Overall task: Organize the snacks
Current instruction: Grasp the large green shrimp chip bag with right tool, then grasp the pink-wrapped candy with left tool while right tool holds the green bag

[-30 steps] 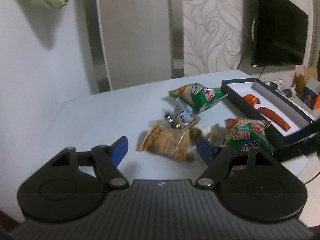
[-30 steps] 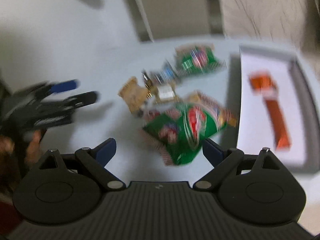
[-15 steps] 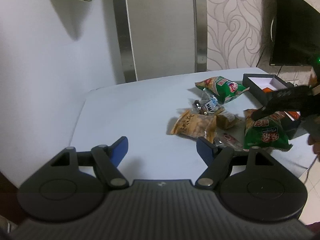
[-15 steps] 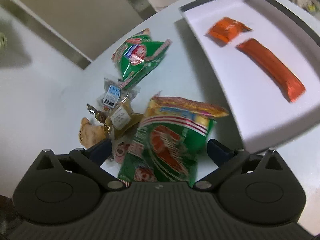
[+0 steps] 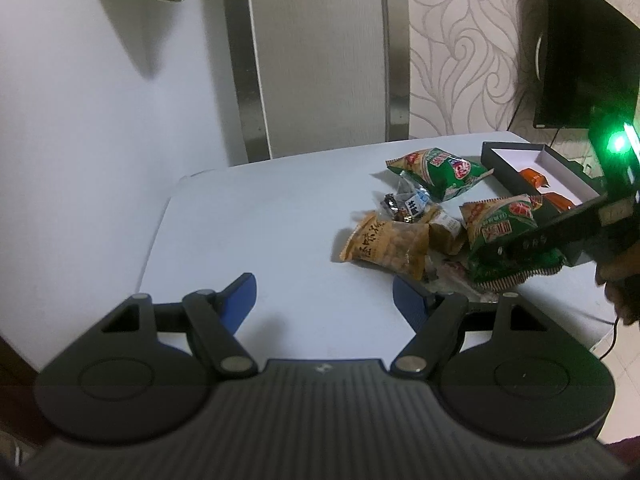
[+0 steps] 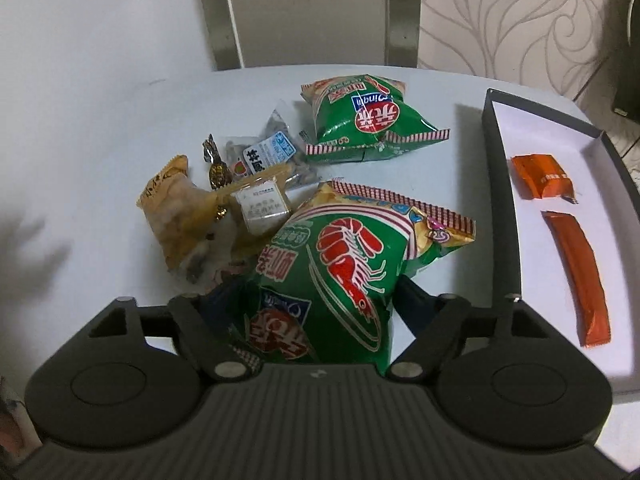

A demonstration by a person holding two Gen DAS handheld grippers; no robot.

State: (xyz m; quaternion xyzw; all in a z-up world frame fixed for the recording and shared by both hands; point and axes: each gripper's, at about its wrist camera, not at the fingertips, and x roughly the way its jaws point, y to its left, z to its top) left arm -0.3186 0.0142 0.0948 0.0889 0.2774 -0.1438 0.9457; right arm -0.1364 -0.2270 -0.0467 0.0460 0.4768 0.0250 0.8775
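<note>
A green shrimp-chip bag (image 6: 340,272) lies on the white table (image 5: 260,220) at the near end of a snack pile. My right gripper (image 6: 312,292) is down over it with the bag filling the gap. Its jaws are closing and the pads touch the bag's sides. In the left wrist view the right gripper (image 5: 532,244) reaches across that same bag (image 5: 500,224). My left gripper (image 5: 322,288) hangs open over bare table, left of the pile, holding nothing. A second green bag (image 6: 368,116) lies farther back.
A yellow-brown snack pack (image 6: 180,216) and small packets (image 6: 264,156) lie left of the held bag. A black box (image 6: 500,200) with a white inside holds two orange packets (image 6: 576,272) on the right. A dark screen (image 5: 580,60) hangs on the wall. A hand (image 5: 620,288) shows at the right edge.
My right gripper came down over the near green bag and its jaws narrowed around it. The left gripper drifted left, so the pile now sits further right in its view.
</note>
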